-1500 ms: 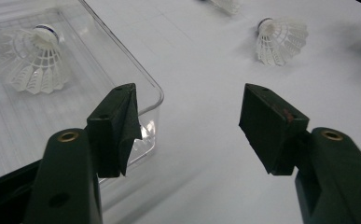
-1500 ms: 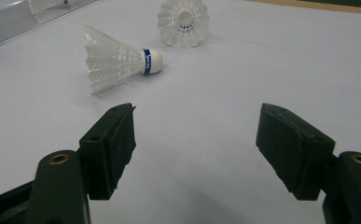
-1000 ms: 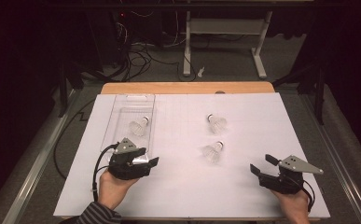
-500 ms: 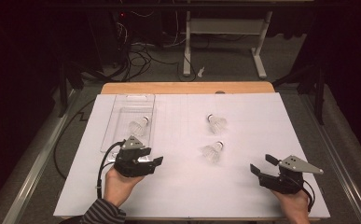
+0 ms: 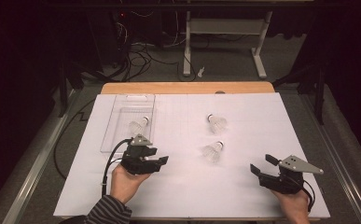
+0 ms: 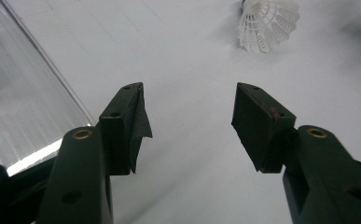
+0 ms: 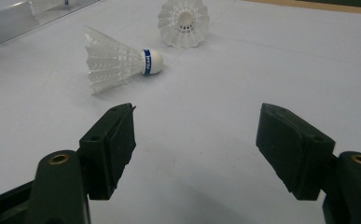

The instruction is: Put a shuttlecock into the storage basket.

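Three white shuttlecocks are on the white sheet. One lies in the clear tray (image 5: 122,109) at the left, the tray shuttlecock (image 5: 138,126). The far shuttlecock (image 5: 217,122) (image 7: 183,16) and the near shuttlecock (image 5: 213,150) (image 7: 117,60), with a blue band at its cork, lie mid-table. My left gripper (image 5: 162,155) (image 6: 190,93) sits by the tray's near right corner and points right toward a shuttlecock (image 6: 267,21). Its jaws have just been closing, stand open, and nothing is between them. My right gripper (image 5: 262,163) (image 7: 197,109) rests open and empty at the front right.
The white sheet (image 5: 243,196) covers a wooden table whose bare back edge (image 5: 187,87) shows. The tray's clear wall (image 6: 38,70) runs close to my left jaw. Behind the table are a stand's metal legs (image 5: 257,46) and cables on the floor.
My left gripper has shifted a little to the right, away from the tray's corner, and its jaws have narrowed slightly. The right gripper and the shuttlecocks have stayed put.
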### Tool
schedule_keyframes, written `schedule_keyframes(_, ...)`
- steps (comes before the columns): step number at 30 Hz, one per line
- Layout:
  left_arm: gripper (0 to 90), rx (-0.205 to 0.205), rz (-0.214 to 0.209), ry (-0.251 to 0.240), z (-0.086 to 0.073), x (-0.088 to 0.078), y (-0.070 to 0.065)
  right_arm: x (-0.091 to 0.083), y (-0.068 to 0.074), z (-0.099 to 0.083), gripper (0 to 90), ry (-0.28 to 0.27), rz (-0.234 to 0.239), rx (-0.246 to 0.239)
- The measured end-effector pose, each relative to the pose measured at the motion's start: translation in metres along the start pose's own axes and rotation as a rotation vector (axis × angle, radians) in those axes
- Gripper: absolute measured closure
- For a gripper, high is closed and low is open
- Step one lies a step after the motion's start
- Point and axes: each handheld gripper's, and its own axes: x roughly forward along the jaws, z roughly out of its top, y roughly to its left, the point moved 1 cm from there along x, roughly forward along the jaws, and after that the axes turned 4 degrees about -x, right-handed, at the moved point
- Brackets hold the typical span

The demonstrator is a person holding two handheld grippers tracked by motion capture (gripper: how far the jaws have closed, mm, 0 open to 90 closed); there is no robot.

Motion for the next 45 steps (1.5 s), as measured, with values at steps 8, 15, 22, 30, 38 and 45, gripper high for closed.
schedule_keyframes(8,45.3,0.007,0.001,0.021,-0.001,0.008,-0.005,0.0,0.0,0.0,28.9,-0.001,-0.001,0.0)
schedule_keyframes(15,45.8,0.011,0.007,0.042,-0.002,0.016,-0.008,0.0,0.0,0.0,28.9,-0.001,-0.001,-0.001)
schedule_keyframes(22,46.0,0.013,0.011,0.065,-0.002,0.022,-0.01,0.0,0.0,0.0,28.9,-0.001,0.0,-0.001)
schedule_keyframes(30,46.1,0.013,0.013,0.083,-0.003,0.028,-0.014,0.0,0.0,0.0,28.9,0.0,0.0,-0.001)
schedule_keyframes(38,46.2,0.039,0.02,0.106,-0.004,0.038,-0.022,0.0,0.0,0.0,28.9,0.001,0.001,-0.001)
schedule_keyframes(45,46.5,0.039,0.02,0.127,-0.005,0.046,-0.026,0.0,0.0,0.0,28.9,0.001,0.001,-0.002)
